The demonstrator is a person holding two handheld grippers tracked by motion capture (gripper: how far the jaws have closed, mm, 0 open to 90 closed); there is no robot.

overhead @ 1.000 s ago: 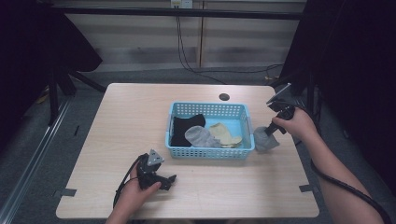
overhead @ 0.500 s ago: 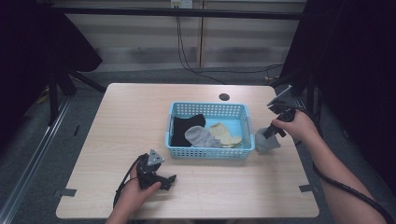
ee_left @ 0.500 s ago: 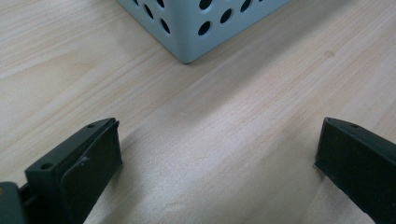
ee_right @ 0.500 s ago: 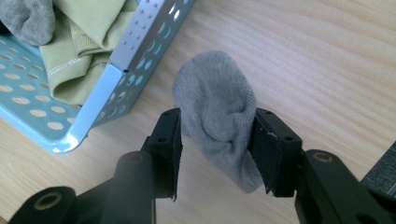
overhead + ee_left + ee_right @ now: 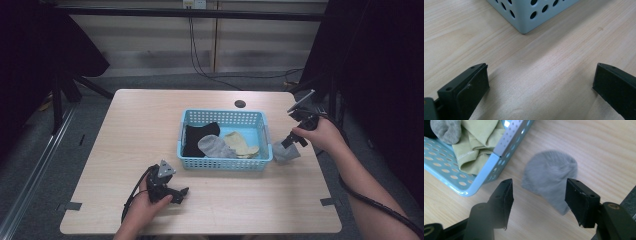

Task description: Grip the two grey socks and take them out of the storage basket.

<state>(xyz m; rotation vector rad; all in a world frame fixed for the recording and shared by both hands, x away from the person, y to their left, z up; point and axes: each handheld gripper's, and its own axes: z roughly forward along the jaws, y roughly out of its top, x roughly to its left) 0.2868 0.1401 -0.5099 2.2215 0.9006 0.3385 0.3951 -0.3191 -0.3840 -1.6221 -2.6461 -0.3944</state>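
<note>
- grey, soft knitted sock [image 5: 550, 181] lies on the pale wood-grain table [image 5: 150, 125], just outside the right end wall of the light blue perforated plastic basket [image 5: 226, 164], not in it.
- right gripper [image 5: 537, 202] sits just over that sock with its black jaws spread wide and nothing between them; the sock lies ahead of the jaws, its rounded toe pointing away and its long axis running back toward the right-hand jaw.
- the right hand [image 5: 320, 135] is much the nearer one to the sock; i judge a short drop and a squeeze would take it.
- left gripper [image 5: 167, 187] rests near the table's front edge, well apart from the sock, facing the basket's near corner; its jaws stand wide with bare wood between them.
- inside the basket: a black folded fabric piece [image 5: 197, 137], a second grey knit sock [image 5: 215, 146] and a pale yellow-green ribbed sock [image 5: 241, 144], bunched loosely together.
- the socks look limp and matte, likely to sag when lifted; the basket is rigid with round holes.
</note>
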